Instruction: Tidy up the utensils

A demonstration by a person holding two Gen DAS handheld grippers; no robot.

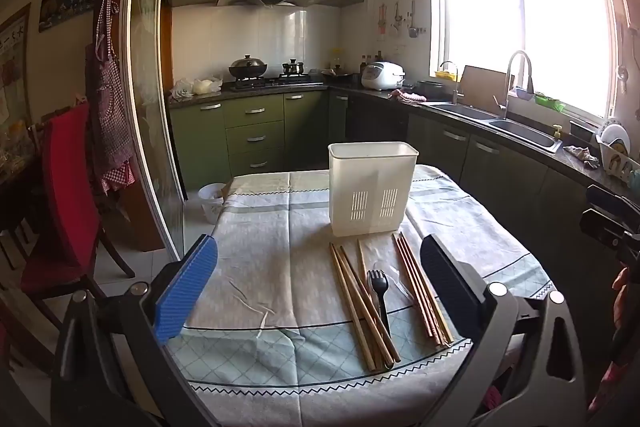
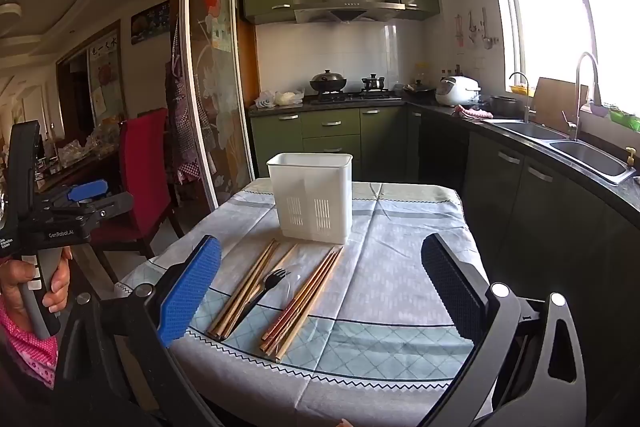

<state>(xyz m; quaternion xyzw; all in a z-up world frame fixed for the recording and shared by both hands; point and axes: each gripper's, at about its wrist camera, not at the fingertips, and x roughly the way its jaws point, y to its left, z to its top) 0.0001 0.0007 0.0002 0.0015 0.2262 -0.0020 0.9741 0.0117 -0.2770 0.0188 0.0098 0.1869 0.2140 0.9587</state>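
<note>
A white plastic holder (image 1: 372, 189) stands upright on the far half of the table (image 1: 256, 267), its slotted vents facing the cameras. Only a strip of its inside back wall shows over the rim, so what it holds cannot be made out from either view.

The utensils lie flat on the checked tablecloth (image 2: 384, 307) in front of the holder, none touching it. There are two bundles of chopsticks: a paler bundle (image 1: 360, 307) and a redder bundle (image 1: 420, 291), well apart at the near ends. Between them lies a black fork (image 1: 378, 295), its handle partly over the paler sticks. Beside the fork is something clear, hard to identify (image 2: 294, 281).

The left gripper (image 1: 320, 275) hovers over the near table edge with jaws wide apart, holding nothing. The right gripper (image 2: 320, 283) is likewise spread wide and empty. The table's near edge is cut off by both gripper frames.
</note>
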